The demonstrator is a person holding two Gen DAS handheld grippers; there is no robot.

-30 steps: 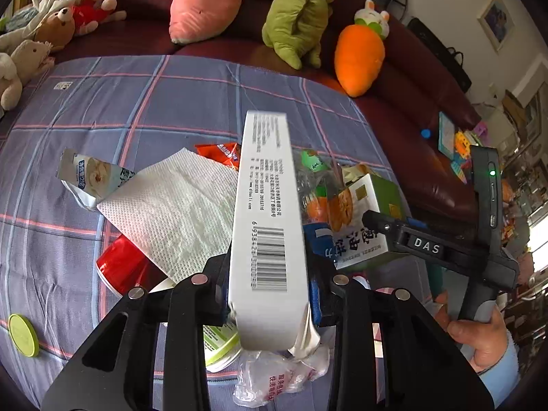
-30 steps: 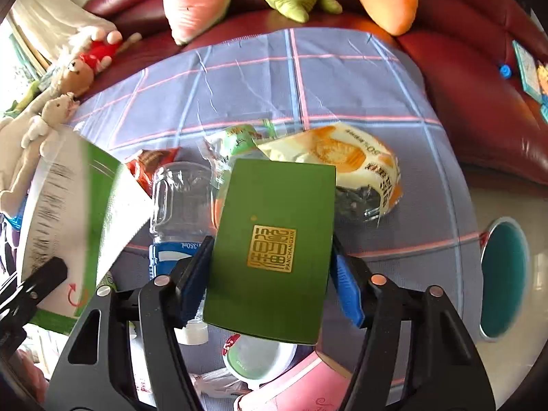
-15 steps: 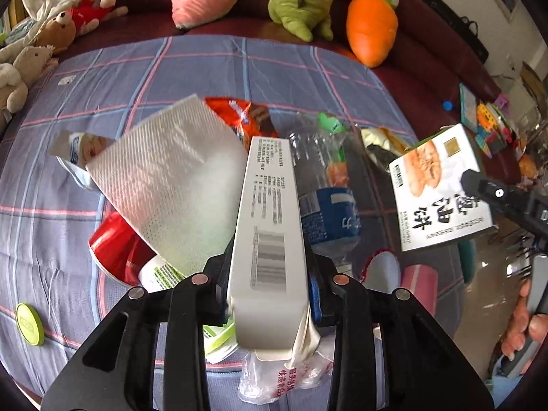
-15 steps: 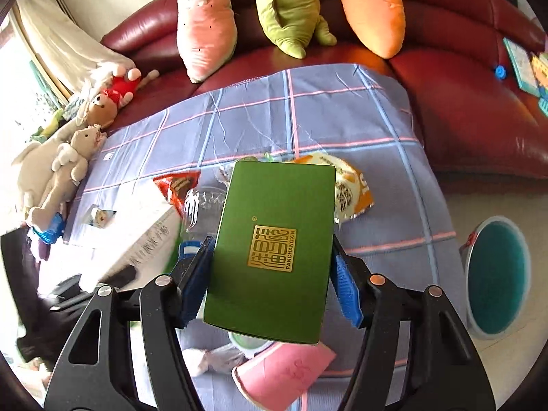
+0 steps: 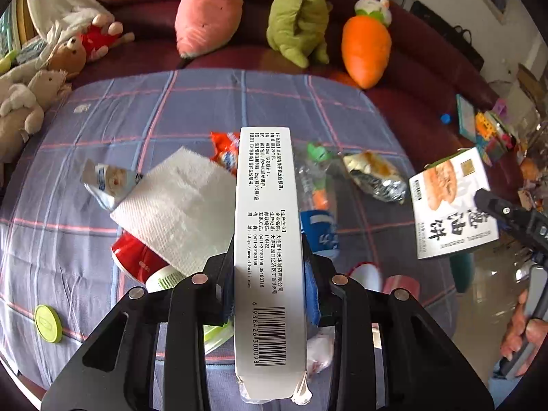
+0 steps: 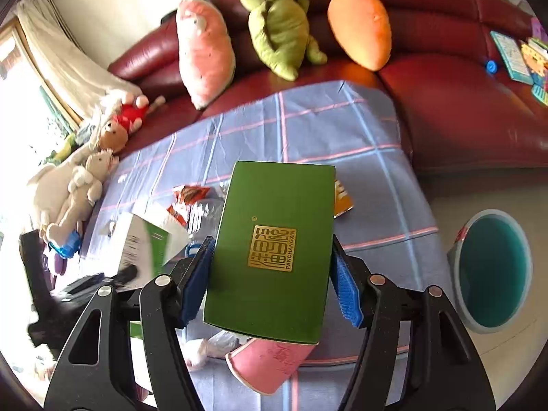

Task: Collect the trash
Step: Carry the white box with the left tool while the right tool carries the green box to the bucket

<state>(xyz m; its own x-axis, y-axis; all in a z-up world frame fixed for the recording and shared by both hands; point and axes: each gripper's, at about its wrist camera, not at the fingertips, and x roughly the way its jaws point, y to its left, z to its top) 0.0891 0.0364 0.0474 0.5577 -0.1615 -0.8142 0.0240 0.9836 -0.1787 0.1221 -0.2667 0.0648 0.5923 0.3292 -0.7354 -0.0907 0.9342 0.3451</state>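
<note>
covering table (image 5: 102, 212): plaid cloth (image 6: 308, 126)

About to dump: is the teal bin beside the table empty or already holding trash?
Looks empty: the right wrist view looks into the teal bin and shows only bare teal interior; the very bottom isn't fully visible.

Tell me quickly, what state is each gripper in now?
Left gripper: closed on the white box.
Right gripper: closed on the green box.
</note>
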